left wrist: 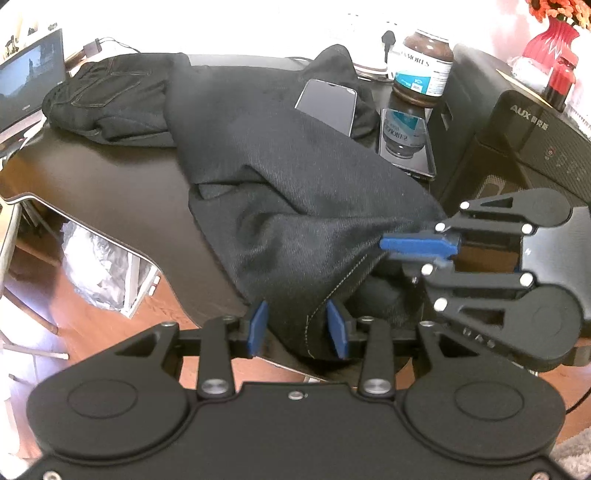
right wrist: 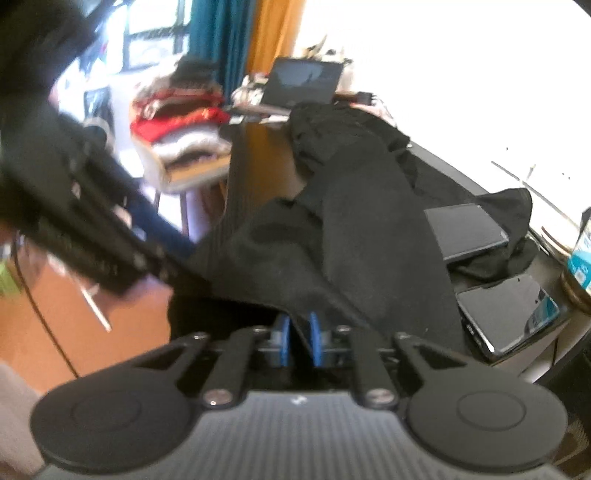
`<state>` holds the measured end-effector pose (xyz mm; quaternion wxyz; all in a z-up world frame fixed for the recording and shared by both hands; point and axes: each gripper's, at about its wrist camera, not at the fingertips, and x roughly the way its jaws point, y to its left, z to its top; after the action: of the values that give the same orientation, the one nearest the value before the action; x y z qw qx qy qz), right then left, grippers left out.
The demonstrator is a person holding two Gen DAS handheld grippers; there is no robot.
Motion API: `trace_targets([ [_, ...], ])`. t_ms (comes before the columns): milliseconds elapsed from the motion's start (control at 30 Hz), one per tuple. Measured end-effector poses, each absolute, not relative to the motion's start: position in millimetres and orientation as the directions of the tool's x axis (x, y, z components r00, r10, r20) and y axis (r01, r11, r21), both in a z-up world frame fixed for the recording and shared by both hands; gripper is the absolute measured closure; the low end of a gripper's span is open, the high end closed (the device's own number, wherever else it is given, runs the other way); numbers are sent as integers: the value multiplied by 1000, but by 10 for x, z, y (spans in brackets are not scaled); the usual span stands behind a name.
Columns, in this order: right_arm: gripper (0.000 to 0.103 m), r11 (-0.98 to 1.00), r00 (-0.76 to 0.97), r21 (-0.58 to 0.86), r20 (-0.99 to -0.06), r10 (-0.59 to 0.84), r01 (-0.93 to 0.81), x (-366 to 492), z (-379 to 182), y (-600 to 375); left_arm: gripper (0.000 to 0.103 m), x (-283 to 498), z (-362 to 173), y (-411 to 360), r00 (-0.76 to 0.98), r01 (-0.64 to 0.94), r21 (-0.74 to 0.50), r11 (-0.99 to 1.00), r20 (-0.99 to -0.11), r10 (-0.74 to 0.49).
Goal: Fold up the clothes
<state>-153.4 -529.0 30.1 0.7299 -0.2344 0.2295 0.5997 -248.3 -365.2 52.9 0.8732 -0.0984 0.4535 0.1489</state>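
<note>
Jeans sprawled unfolded lower right; hem pinched by left claw, apparently by narrow right claw; folding barely begun.

Right wrist view motion-blurred: left gripper smeared, fingertips hidden behind black jeans. Jar cut by right edge. Left wrist view: red vase cropped at top, lower phone partly under supplement jar.

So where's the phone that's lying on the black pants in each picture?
Left wrist view: the phone lies upper centre-right on the pants.
Right wrist view: the phone lies right of centre.
Shared landmark: the laptop at the table's far end.
</note>
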Motion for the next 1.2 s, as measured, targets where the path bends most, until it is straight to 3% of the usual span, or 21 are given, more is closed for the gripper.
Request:
trace_targets([
  [100,93,199,162,-5,-601,783,-980,-1468,393,-5301,56,-2470,552,-3655,546,-353,-35,935,-820,175],
  [167,95,215,155,32,-592,791,-976,-1432,440,-5310,31,-2460,595,-3687,543,-357,-7,934,-816,201],
  [200,96,225,148,59,-589,795,-973,-1410,463,-5319,27,-2455,621,-3712,542,-358,11,933,-811,218],
  [400,98,285,107,272,-524,845,-919,-1237,644,-5362,24,-2382,654,-3936,571,-290,71,954,-787,232],
  [567,99,272,88,348,-462,882,-897,-1230,812,-5387,25,-2253,541,-3961,546,-318,131,939,-785,294],
  [600,99,260,80,360,-444,892,-896,-1235,852,-5411,27,-2244,539,-3934,548,-329,122,936,-783,295],
  [633,99,248,72,372,-426,902,-895,-1240,892,-5434,43,-2235,537,-3906,551,-341,113,933,-781,296],
  [667,99,235,65,383,-408,911,-893,-1246,932,-5458,85,-2253,568,-3867,568,-346,72,935,-777,270],
  [700,99,224,61,383,-395,917,-896,-1256,964,-5485,98,-2274,611,-3819,587,-346,25,938,-774,237],
  [733,98,225,72,363,-390,918,-904,-1270,983,-5507,98,-2298,677,-3790,605,-351,7,936,-761,233],
  [800,83,283,152,281,-409,900,-917,-1279,966,-5563,98,-2366,844,-3773,646,-365,17,931,-715,267],
  [833,54,312,193,240,-416,889,-919,-1283,954,-5592,98,-2396,932,-3757,663,-372,15,928,-695,277],
  [867,37,347,238,202,-422,875,-916,-1281,922,-5637,98,-2412,997,-3740,672,-380,5,925,-686,280],
  [1067,38,377,294,82,-483,825,-922,-1285,668,-5760,98,-2471,1257,-3648,697,-412,-52,910,-661,278],
  [1200,38,370,275,109,-485,830,-923,-1328,605,-5725,98,-2482,1283,-3657,689,-409,-38,912,-668,282],
])
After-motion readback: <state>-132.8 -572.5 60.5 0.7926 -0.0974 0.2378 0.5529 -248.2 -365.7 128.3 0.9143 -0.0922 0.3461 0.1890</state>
